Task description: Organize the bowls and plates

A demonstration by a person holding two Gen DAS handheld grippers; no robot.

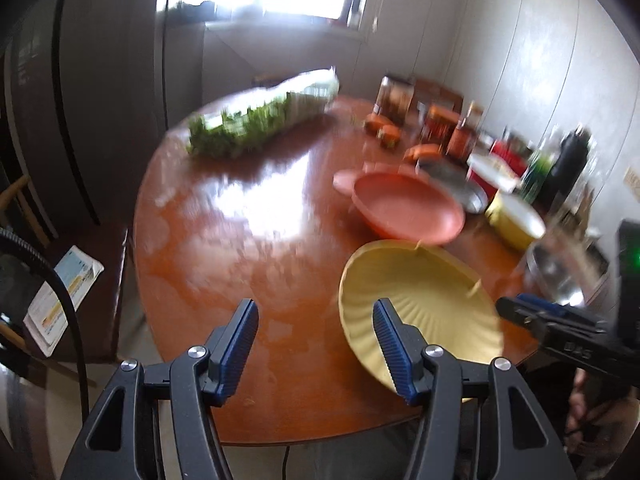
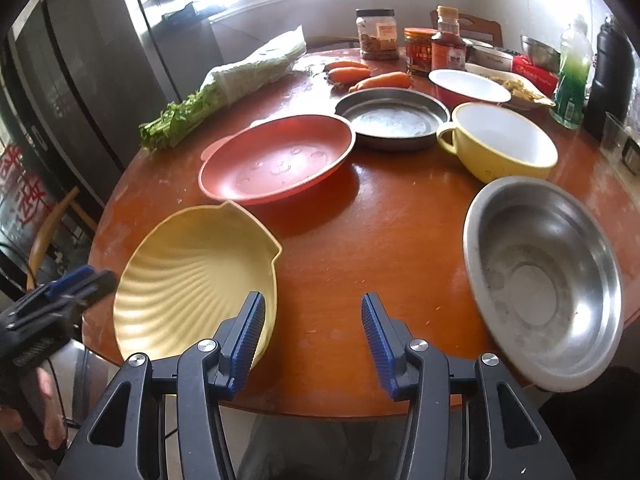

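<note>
A yellow shell-shaped plate [image 2: 188,276] lies at the round table's near edge, also in the left wrist view [image 1: 424,300]. Behind it lies a pink plate [image 2: 280,160], with a steel plate [image 2: 392,118], a yellow two-handled bowl [image 2: 500,140], a red bowl [image 2: 468,88] and a large steel bowl [image 2: 544,276] around. My left gripper [image 1: 316,344] is open and empty, its right finger over the yellow plate's near rim. My right gripper [image 2: 314,340] is open and empty above the table's front edge, between the yellow plate and the steel bowl.
A bag of greens [image 2: 224,84], carrots [image 2: 360,74], jars and bottles [image 2: 416,40], a green bottle [image 2: 572,76] and a black flask [image 2: 612,68] stand at the back of the wooden table [image 2: 360,232]. A fridge [image 2: 80,60] stands left. A chair with papers [image 1: 60,292] is at the left.
</note>
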